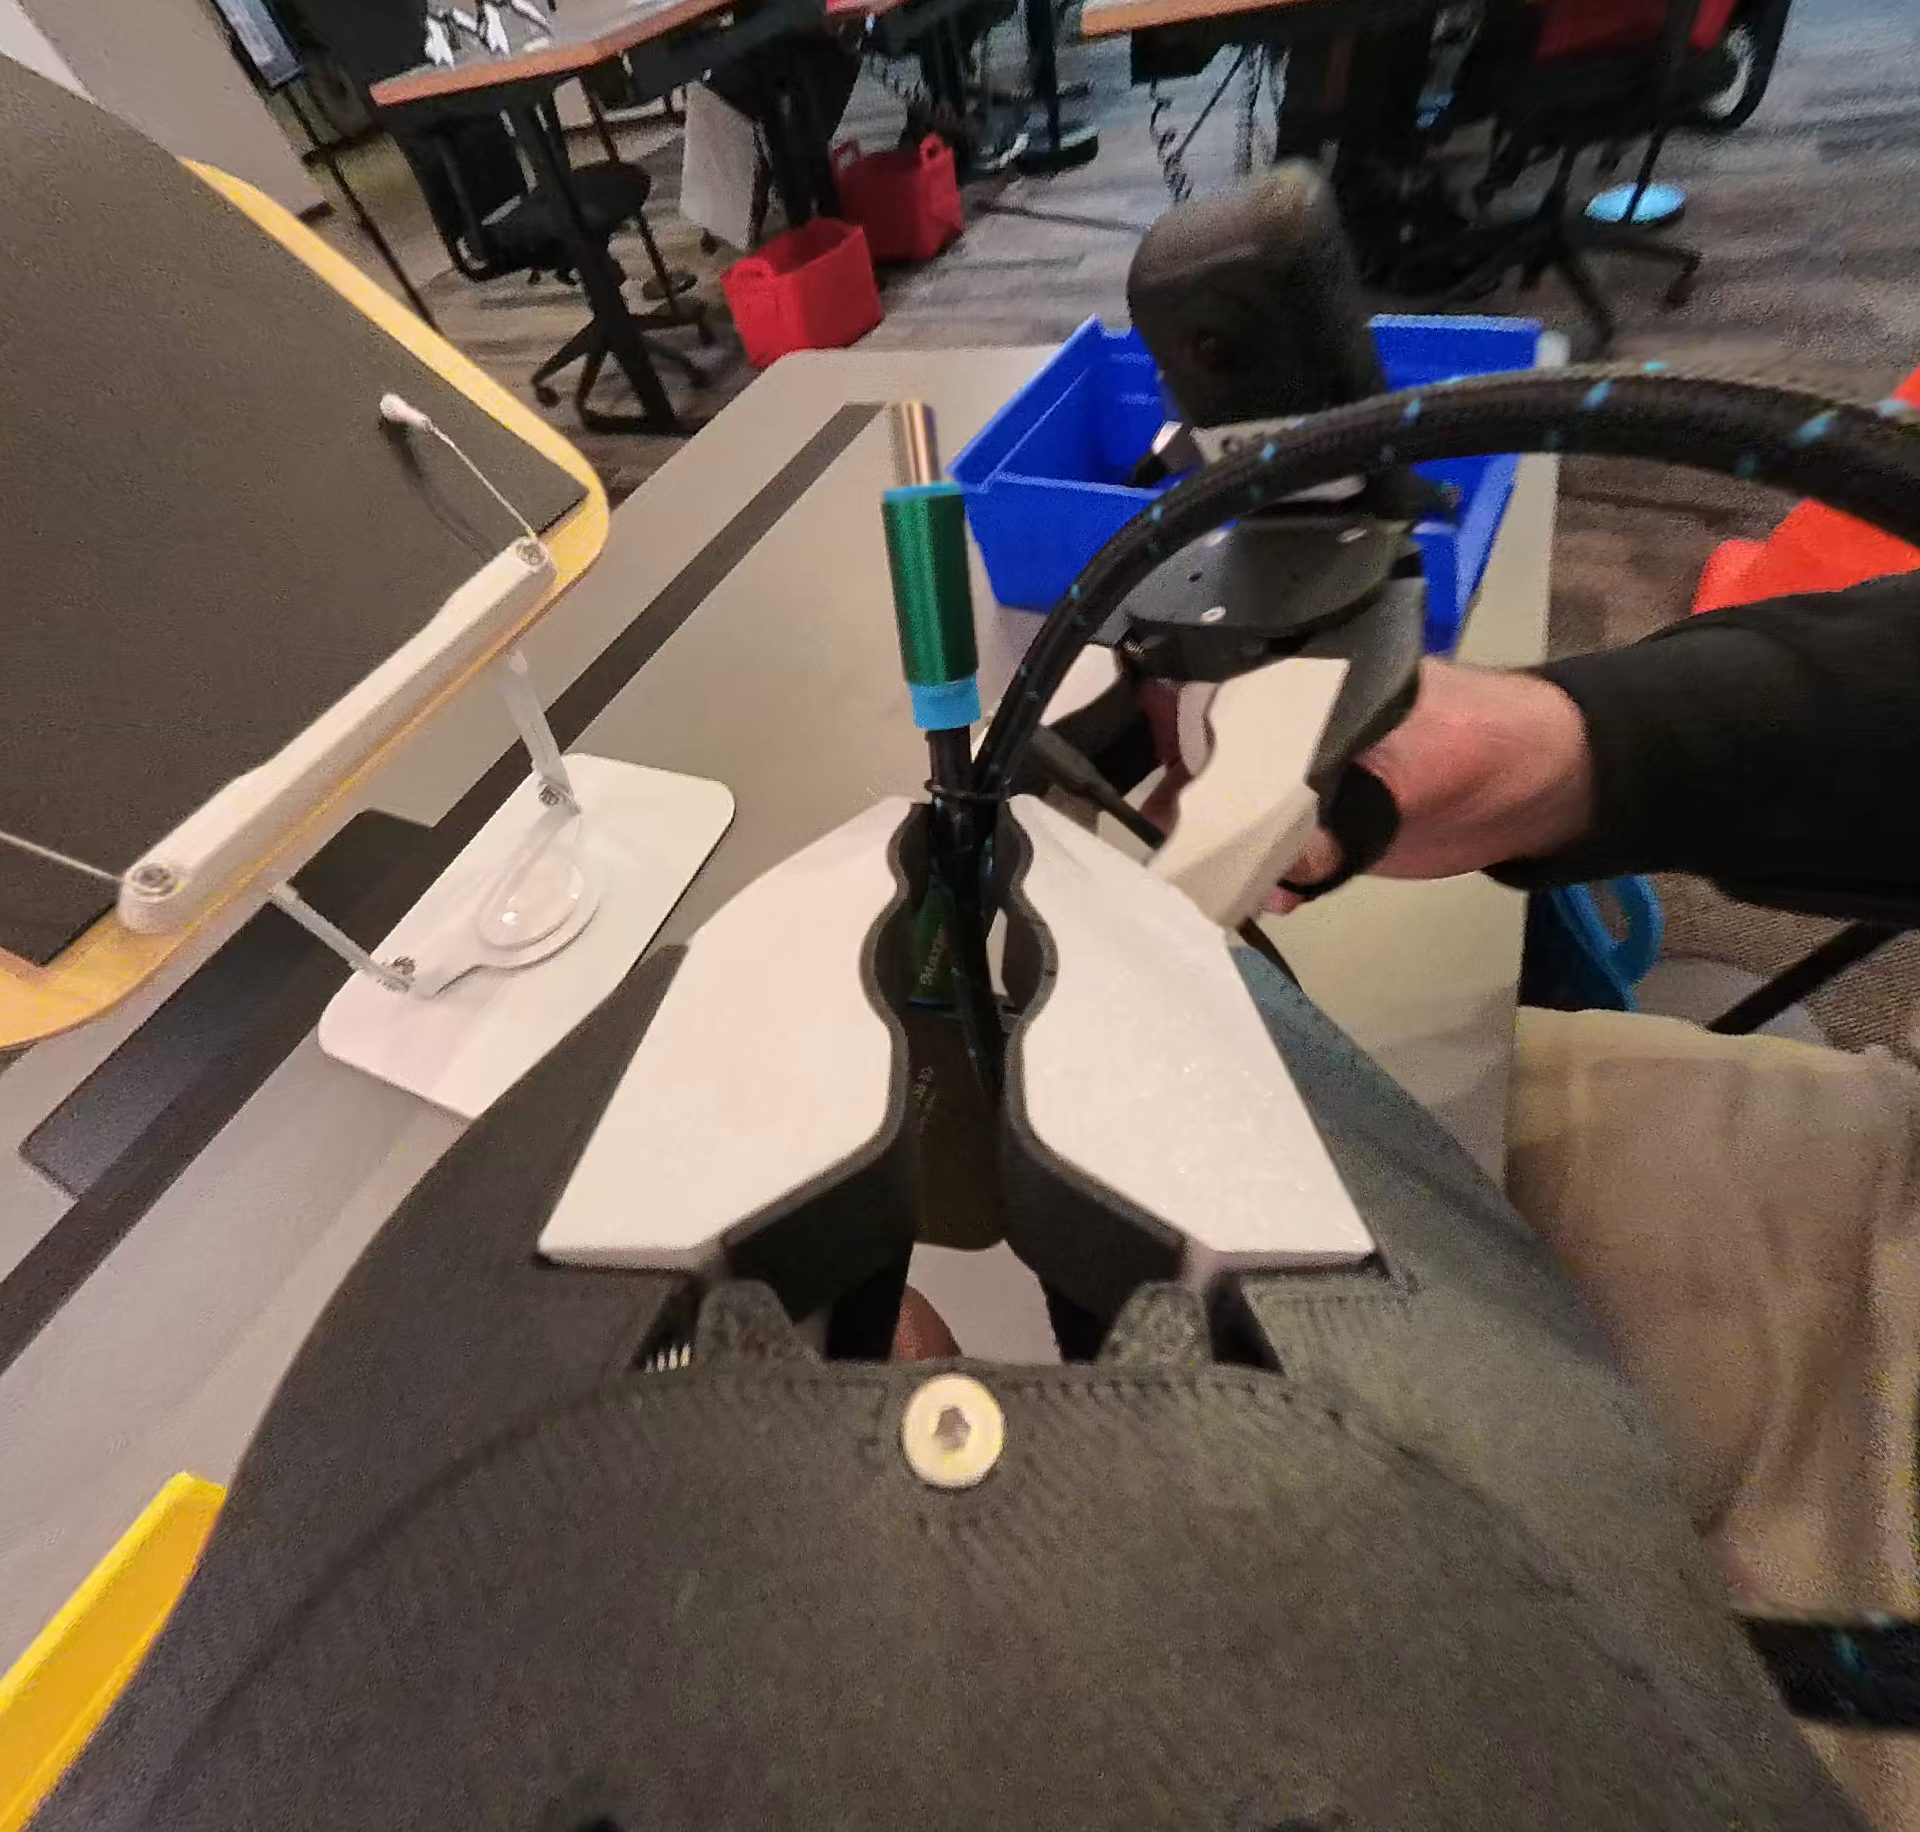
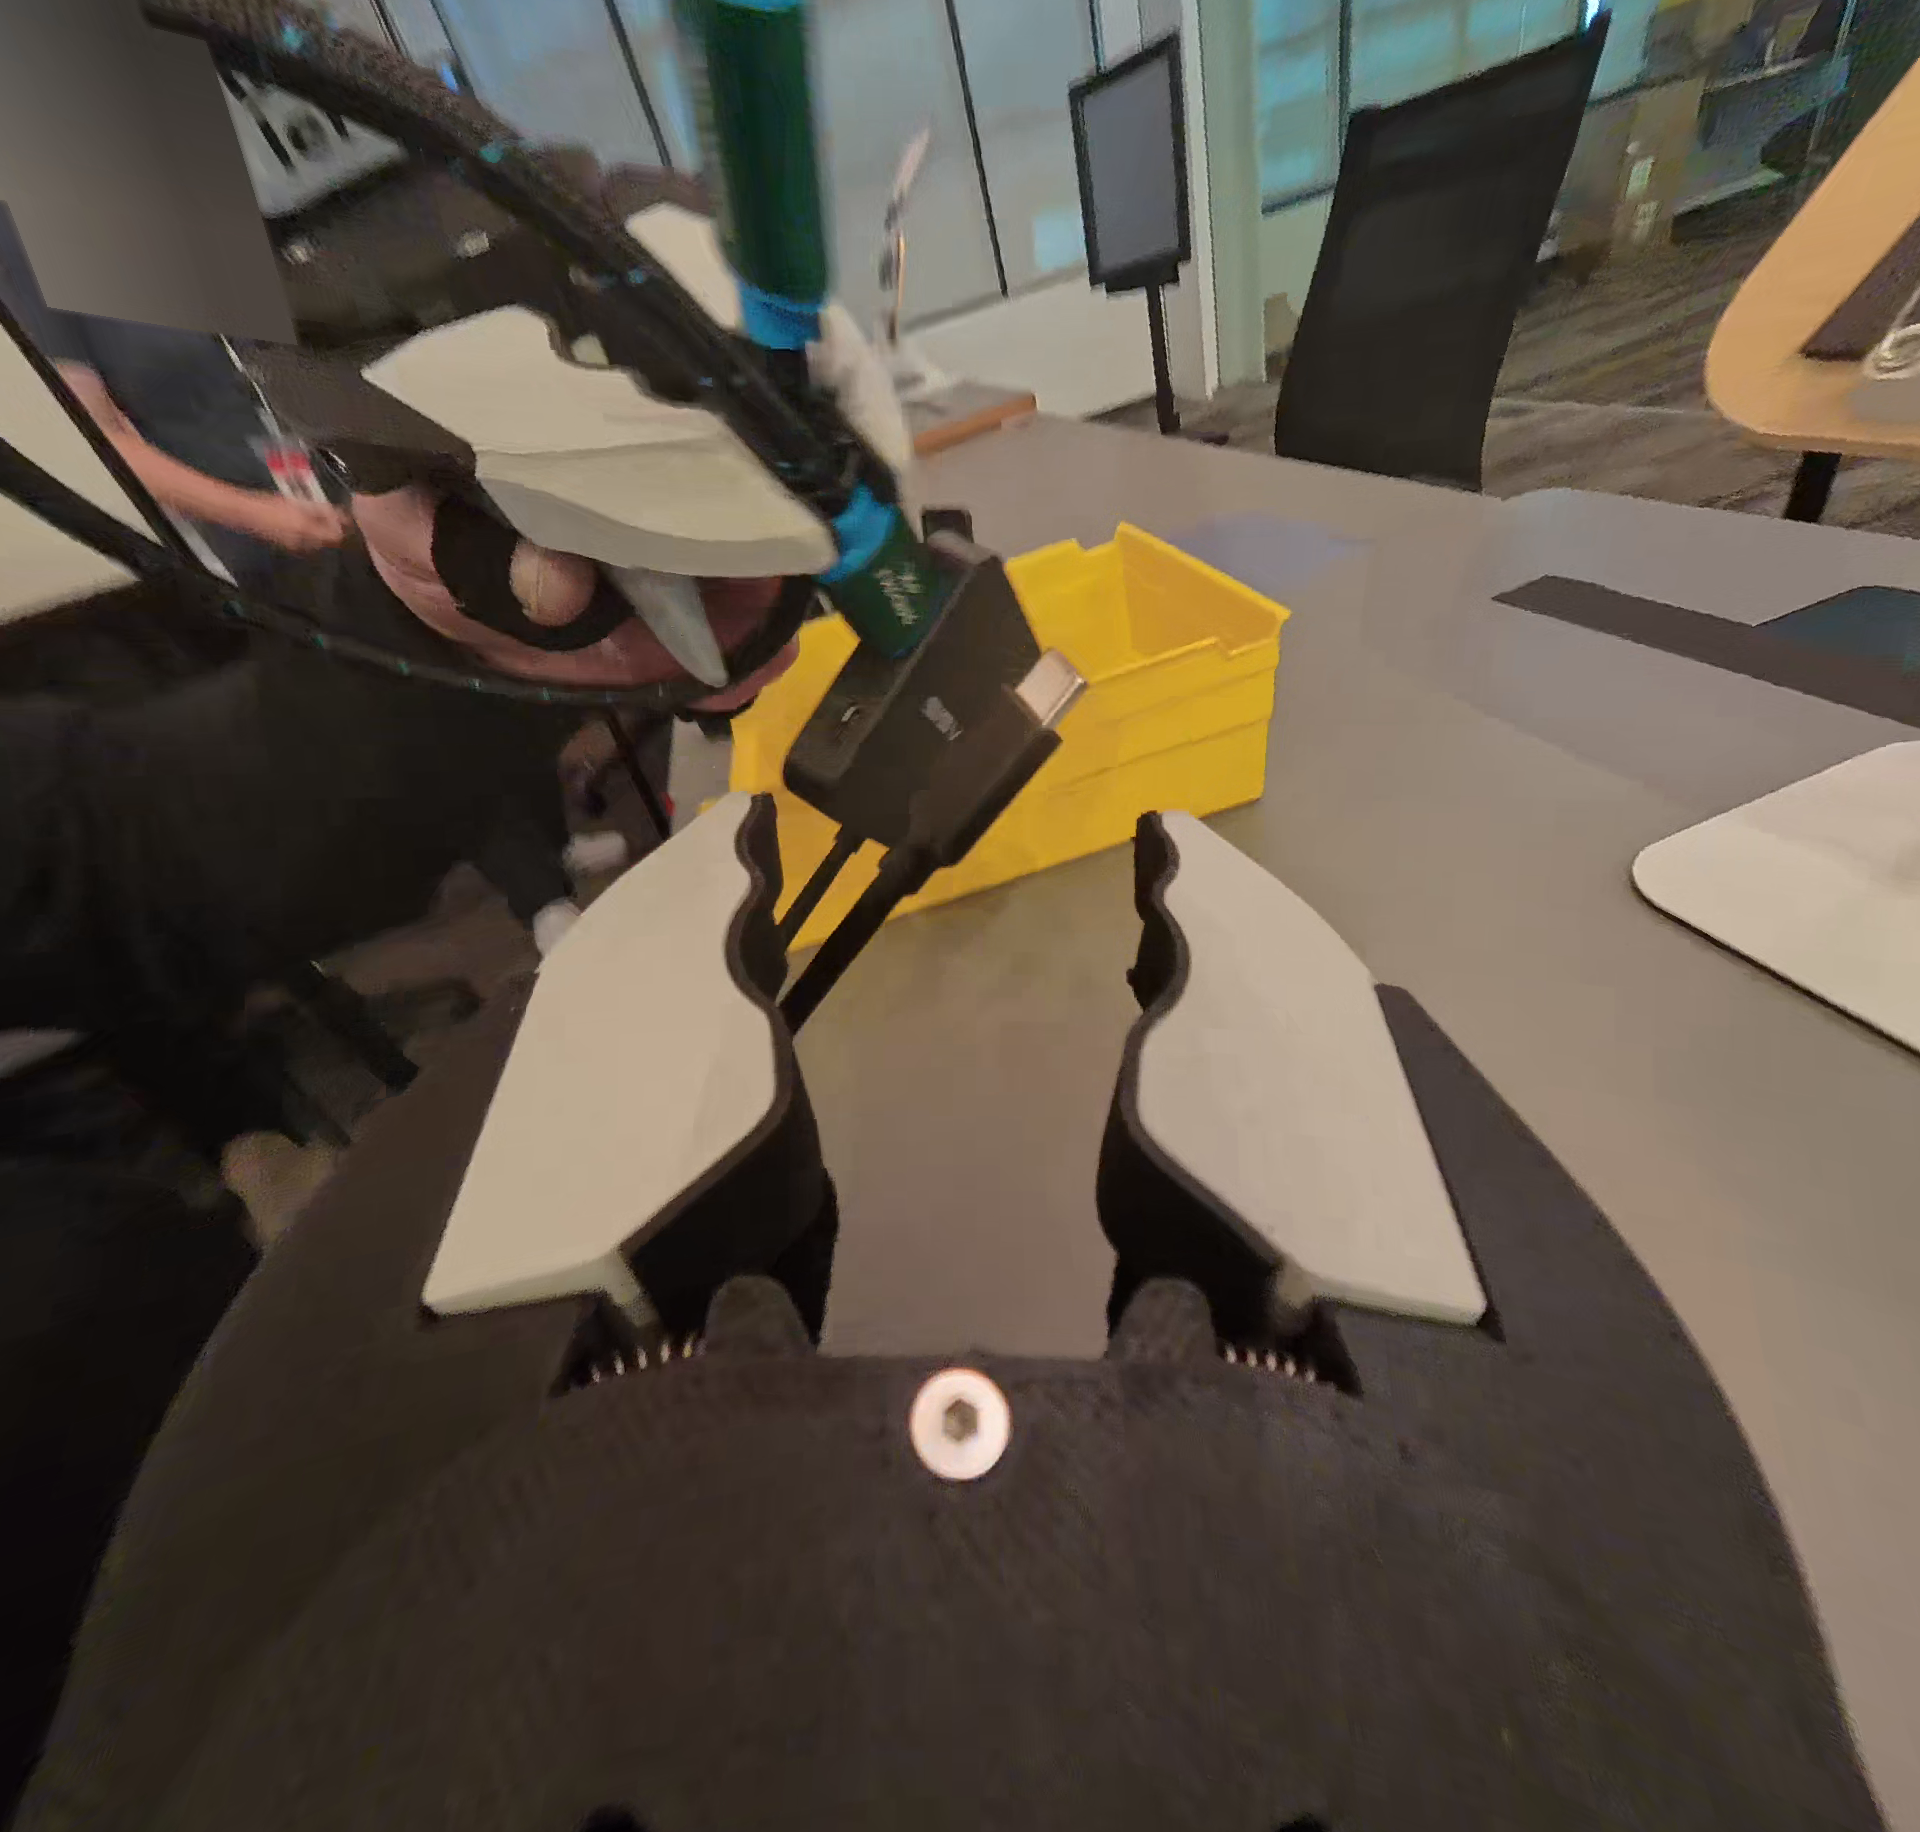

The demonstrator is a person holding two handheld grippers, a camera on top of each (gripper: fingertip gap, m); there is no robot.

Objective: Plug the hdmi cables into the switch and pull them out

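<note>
The left gripper [image 1: 961,878] is closed on a bundle of black braided HDMI cables [image 1: 1558,432], its white fingers [image 1: 748,1034] pinched around them. One green connector [image 1: 925,587] with a blue collar sticks up past the fingertips, its metal plug end pointing toward the far edge of the desk [image 1: 779,577]. A second green connector [image 2: 891,593] — seen from the right wrist view — sits plugged into the black switch [image 2: 935,722], which hangs in the air just below the left gripper's fingers, above the desk and in front of the yellow bin [image 2: 1174,660]. Thin black leads [image 2: 842,909] run down from the switch toward the right gripper.

The right gripper [image 2: 956,909] is open, its fingers [image 2: 1247,1086] spread wide and holding nothing; the switch floats just ahead of its left fingertip, with no visible contact.

The blue bin [image 1: 1049,504] stands near the far edge of the desk, behind the right gripper as the left wrist view shows it. A tilted black board with a yellow rim [image 1: 239,494] rests on a white stand [image 1: 623,847] along the desk's left side.
</note>
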